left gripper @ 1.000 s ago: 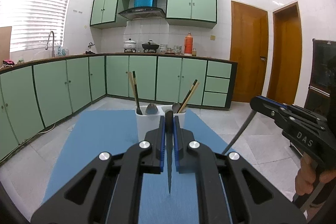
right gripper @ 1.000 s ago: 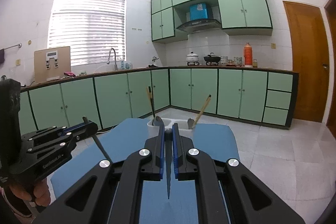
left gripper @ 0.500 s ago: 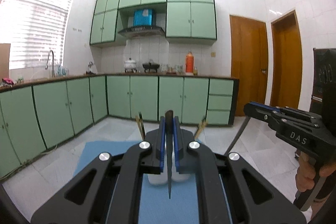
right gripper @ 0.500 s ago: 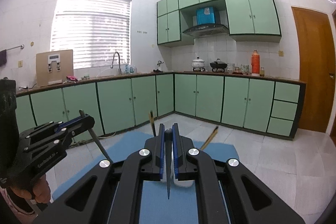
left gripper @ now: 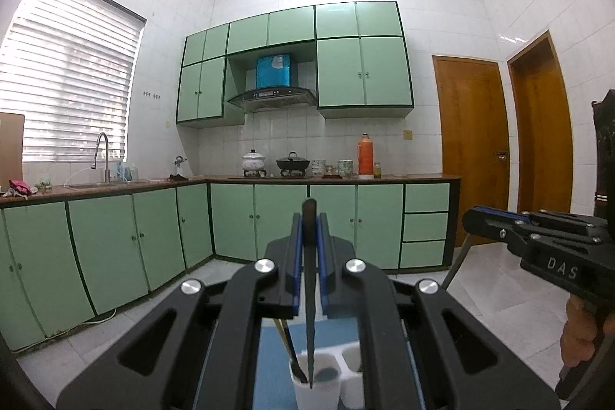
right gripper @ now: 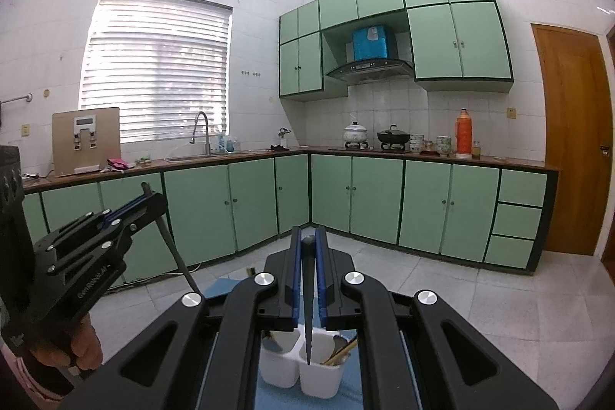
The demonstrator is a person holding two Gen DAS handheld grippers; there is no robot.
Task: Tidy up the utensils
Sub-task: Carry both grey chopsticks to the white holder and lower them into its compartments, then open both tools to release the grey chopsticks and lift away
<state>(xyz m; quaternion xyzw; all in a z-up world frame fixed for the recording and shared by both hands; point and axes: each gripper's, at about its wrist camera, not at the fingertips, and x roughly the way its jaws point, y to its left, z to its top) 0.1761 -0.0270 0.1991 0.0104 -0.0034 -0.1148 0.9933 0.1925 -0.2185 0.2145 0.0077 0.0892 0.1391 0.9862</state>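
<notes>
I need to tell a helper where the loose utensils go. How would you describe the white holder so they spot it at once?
Find the blue mat on the tiled kitchen floor. On it stands a white two-compartment utensil holder, with chopsticks leaning in one cup. It is the only white container on that mat.

1. A two-compartment holder (right gripper: 300, 367) stands on a mat (left gripper: 273, 364) on the floor.
2. Chopsticks (right gripper: 340, 352) lean in its right compartment.
3. Behind it, a bench (right gripper: 423, 154) carries pots (right gripper: 355, 133).
4. Left claw (left gripper: 308, 279) and right claw (right gripper: 308, 279) hang above the holder, each pinching an upright utensil.
</notes>
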